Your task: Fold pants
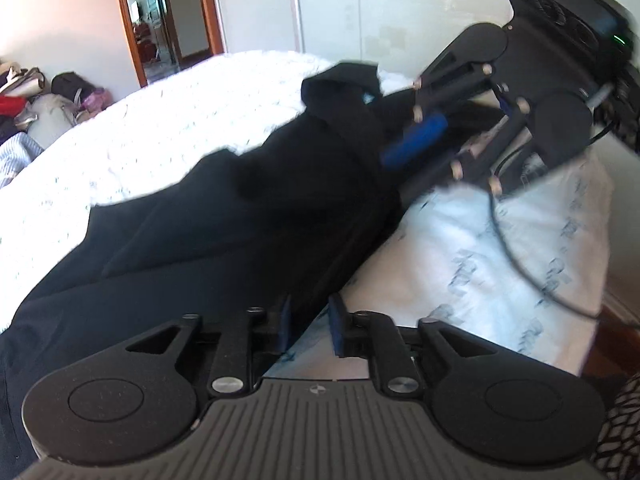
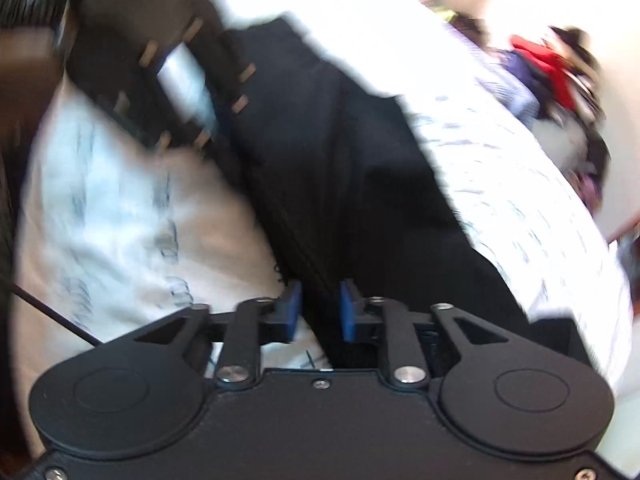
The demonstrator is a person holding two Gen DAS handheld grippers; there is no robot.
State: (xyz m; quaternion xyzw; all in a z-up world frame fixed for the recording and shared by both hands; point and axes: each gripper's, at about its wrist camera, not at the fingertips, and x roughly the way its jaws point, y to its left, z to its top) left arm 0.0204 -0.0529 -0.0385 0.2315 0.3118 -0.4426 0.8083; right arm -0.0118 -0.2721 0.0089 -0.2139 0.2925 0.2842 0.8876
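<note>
Black pants (image 1: 224,216) lie stretched across a white bed; they also show in the right wrist view (image 2: 352,168). My left gripper (image 1: 309,326) is shut on the near edge of the pants, blue pads pinching the fabric. My right gripper (image 2: 320,312) is shut on the pants edge at the other end. In the left wrist view the right gripper (image 1: 404,140) grips the far bunched end of the pants. In the right wrist view the left gripper (image 2: 208,120) shows blurred at the upper left.
A white textured bedspread (image 1: 168,128) covers the bed. A pale printed sheet (image 1: 520,248) hangs over the bed's side, also in the right wrist view (image 2: 120,220). Bags and clothes (image 1: 44,100) are piled by the wall. A doorway (image 1: 160,16) stands beyond.
</note>
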